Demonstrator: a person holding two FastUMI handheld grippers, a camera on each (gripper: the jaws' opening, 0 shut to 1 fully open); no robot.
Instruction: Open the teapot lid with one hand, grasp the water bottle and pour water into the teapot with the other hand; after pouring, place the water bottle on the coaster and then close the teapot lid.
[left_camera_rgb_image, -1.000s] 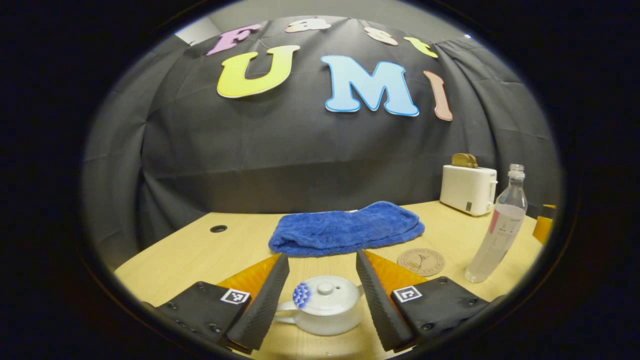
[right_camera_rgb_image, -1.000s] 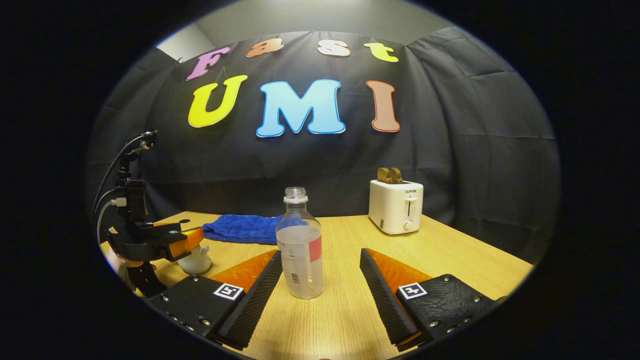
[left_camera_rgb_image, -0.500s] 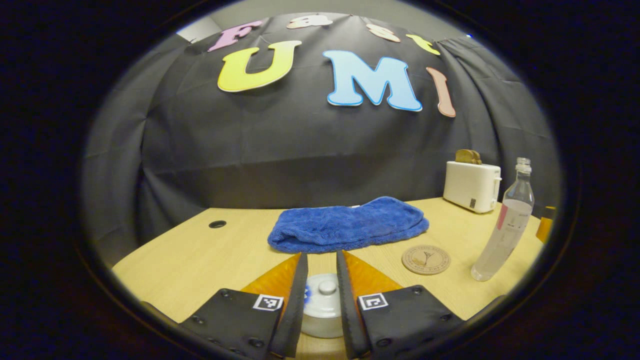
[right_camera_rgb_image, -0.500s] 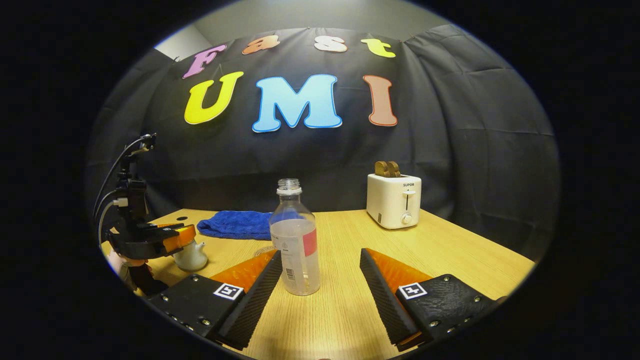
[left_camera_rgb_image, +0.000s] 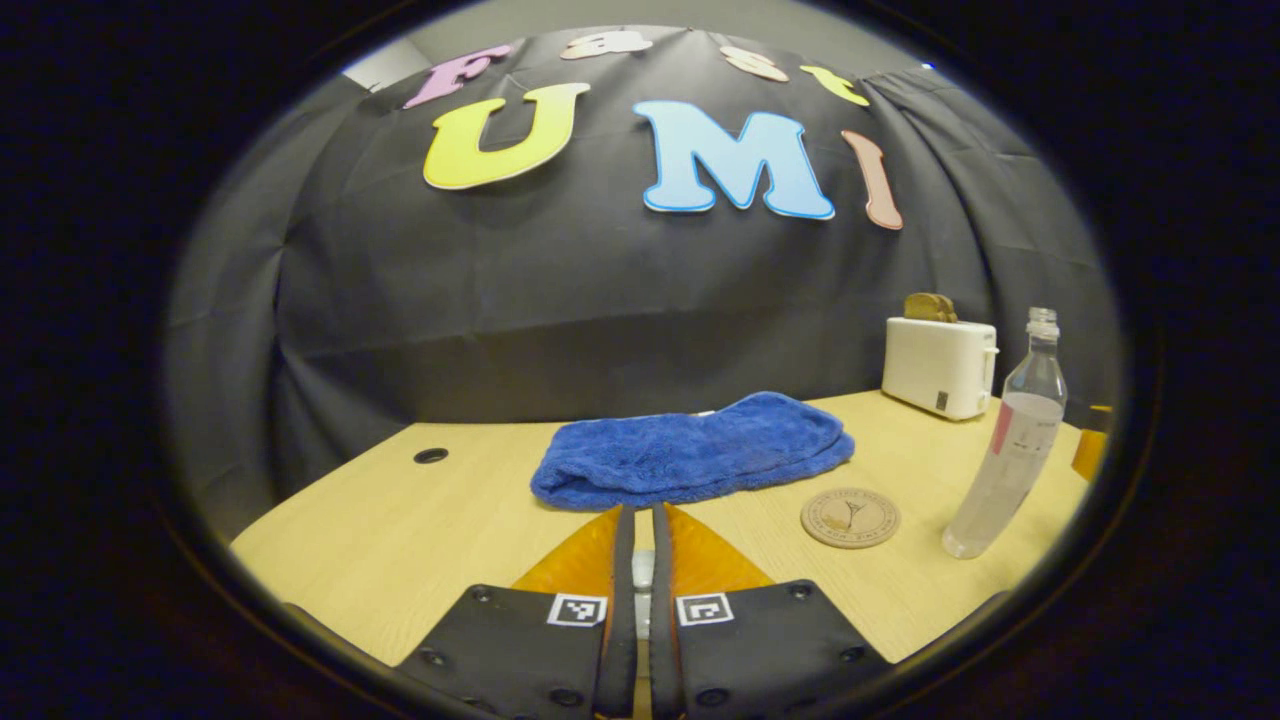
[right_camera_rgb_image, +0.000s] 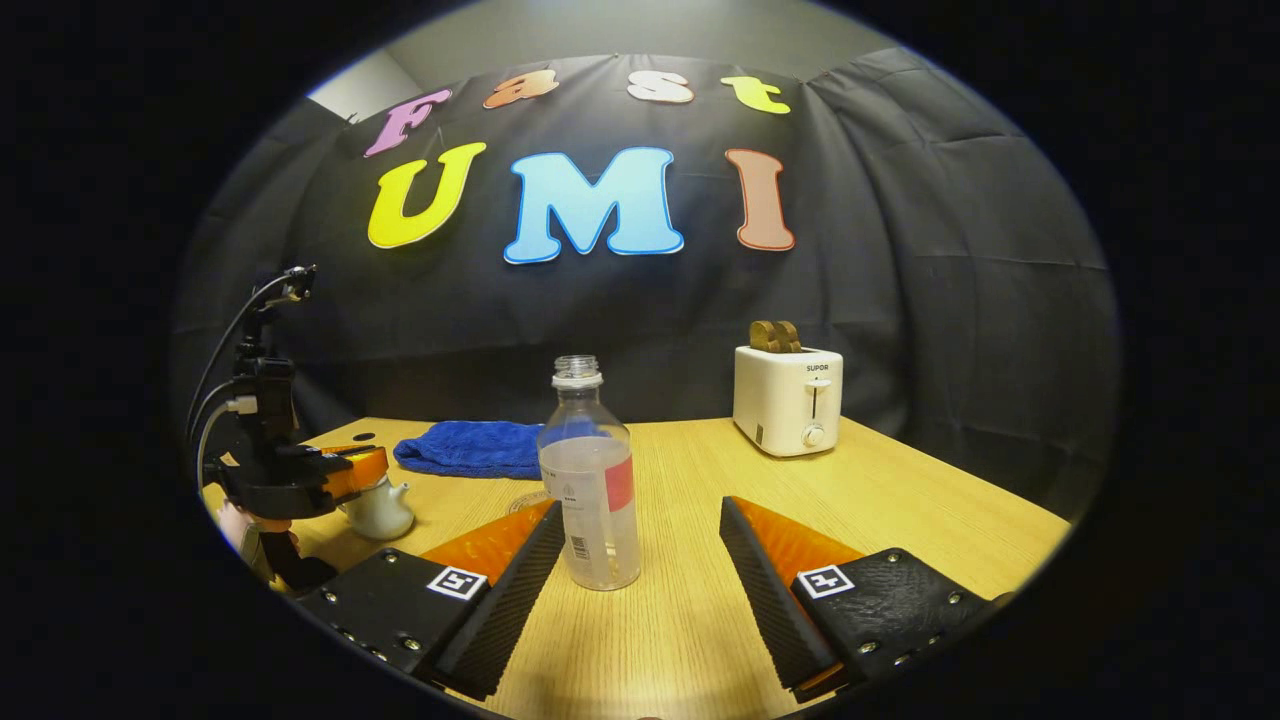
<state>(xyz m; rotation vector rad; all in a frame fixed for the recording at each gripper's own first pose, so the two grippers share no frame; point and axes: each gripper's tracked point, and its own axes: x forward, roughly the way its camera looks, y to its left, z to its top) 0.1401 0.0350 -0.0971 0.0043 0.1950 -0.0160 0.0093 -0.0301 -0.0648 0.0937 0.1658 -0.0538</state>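
I have the left gripper (left_camera_rgb_image: 640, 570) nearly closed on the teapot lid (left_camera_rgb_image: 642, 572) — teapot (right_camera_rgb_image: 380, 510) near the table's (right_camera_rgb_image: 900, 480) left edge. My right gripper (right_camera_rgb_image: 640, 590) gapes, bottle (right_camera_rgb_image: 590, 480) standing untouched between its fingers, coaster (left_camera_rgb_image: 850, 517) just beside.

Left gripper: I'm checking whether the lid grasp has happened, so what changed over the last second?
The left gripper went from wide open around the teapot to nearly shut on the lid knob. The right gripper stays open around the bottle, which is untouched. Coaster, towel and toaster are unmoved.
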